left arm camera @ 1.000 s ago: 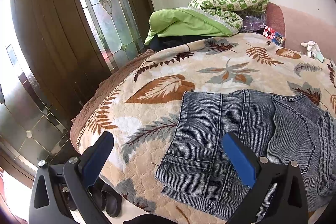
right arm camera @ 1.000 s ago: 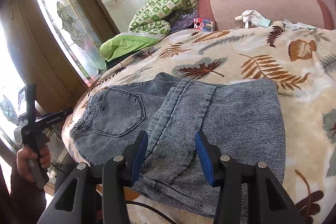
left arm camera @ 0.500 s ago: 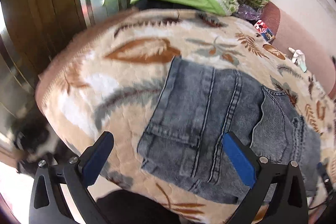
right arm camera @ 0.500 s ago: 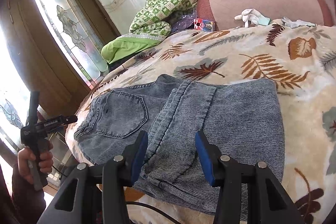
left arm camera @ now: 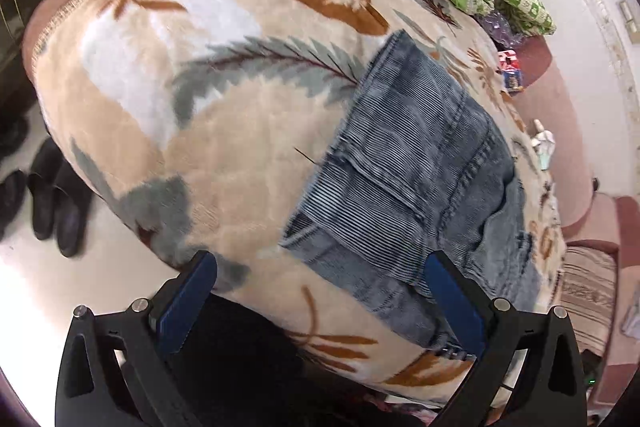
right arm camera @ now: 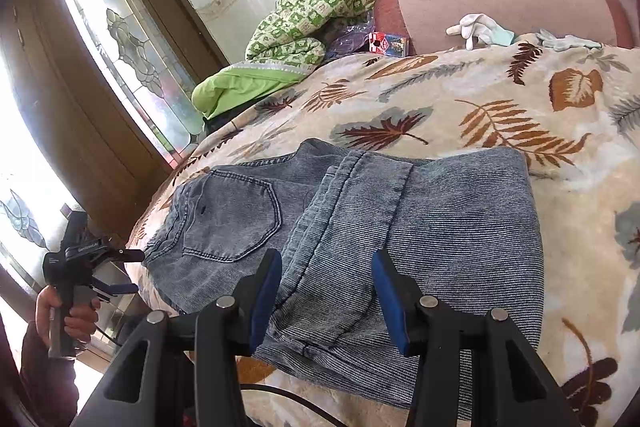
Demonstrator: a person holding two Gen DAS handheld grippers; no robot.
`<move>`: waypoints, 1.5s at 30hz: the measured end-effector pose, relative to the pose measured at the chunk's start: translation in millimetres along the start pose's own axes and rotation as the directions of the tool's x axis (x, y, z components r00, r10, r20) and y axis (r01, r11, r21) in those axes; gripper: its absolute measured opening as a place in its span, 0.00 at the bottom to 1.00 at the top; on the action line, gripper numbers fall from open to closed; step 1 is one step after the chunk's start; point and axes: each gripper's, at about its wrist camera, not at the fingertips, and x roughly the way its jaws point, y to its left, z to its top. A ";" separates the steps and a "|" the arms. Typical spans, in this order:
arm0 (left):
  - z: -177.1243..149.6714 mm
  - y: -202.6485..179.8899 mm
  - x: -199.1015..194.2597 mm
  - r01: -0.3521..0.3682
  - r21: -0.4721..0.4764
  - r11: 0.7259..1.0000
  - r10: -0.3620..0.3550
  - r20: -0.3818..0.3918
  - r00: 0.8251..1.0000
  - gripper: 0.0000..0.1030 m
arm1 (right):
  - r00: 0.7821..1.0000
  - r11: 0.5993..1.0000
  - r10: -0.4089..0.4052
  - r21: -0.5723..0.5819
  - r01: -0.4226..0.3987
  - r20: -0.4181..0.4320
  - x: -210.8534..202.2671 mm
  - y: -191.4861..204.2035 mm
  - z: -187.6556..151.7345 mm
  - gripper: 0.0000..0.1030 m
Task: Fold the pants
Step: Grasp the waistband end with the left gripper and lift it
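Note:
Grey-blue jeans lie folded on a leaf-patterned blanket; the back pocket faces up at the left and a leg is laid across the middle. My right gripper is open and empty, just above the jeans' near edge. My left gripper is wide open and empty, tilted, above the blanket's near edge beside the jeans. It also shows in the right wrist view, held in a hand off the bed's left side.
Green bedding is piled at the far end by a pink headboard. White gloves and a small box lie there. Dark shoes stand on the floor. A glass-panelled door is at the left.
My left gripper has swung and tilted, so it looks down along the bed's edge and floor. My right gripper has barely moved. The jeans have not moved.

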 end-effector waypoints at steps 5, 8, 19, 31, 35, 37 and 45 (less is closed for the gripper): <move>-4.4 -5.2 13.2 0.134 -0.068 0.989 -0.137 -0.039 0.990 0.91 | 1.000 1.000 -0.001 0.003 0.001 0.004 -1.6 0.1 -0.3 0.49; -4.0 -9.8 14.9 0.141 -0.072 0.987 -0.143 -0.019 0.990 0.88 | 1.000 1.000 -0.002 -0.005 0.002 0.000 -0.6 1.6 -1.2 0.49; 8.8 -7.5 17.2 0.194 -0.081 0.978 -0.190 0.058 0.980 0.49 | 1.000 1.000 -0.005 -0.014 0.005 0.001 -0.5 3.0 -2.0 0.49; 5.0 -23.3 20.2 0.127 0.011 0.992 -0.127 0.146 0.981 0.50 | 1.000 1.000 -0.022 -0.012 0.022 -0.020 3.6 2.3 -3.4 0.49; 0.3 -32.2 16.8 0.052 0.076 0.996 -0.064 0.169 0.984 0.33 | 1.000 1.000 -0.023 -0.008 0.023 -0.014 2.6 1.8 -3.6 0.49; -0.7 -36.4 12.6 0.038 0.097 0.995 -0.055 0.182 0.982 0.27 | 1.000 1.000 -0.023 0.001 0.023 -0.011 2.3 0.3 -3.2 0.49; -8.9 -57.6 -7.4 -0.015 0.156 0.988 -0.022 0.234 0.972 0.23 | 1.000 1.000 -0.026 0.009 0.026 -0.008 1.2 -1.9 -1.3 0.49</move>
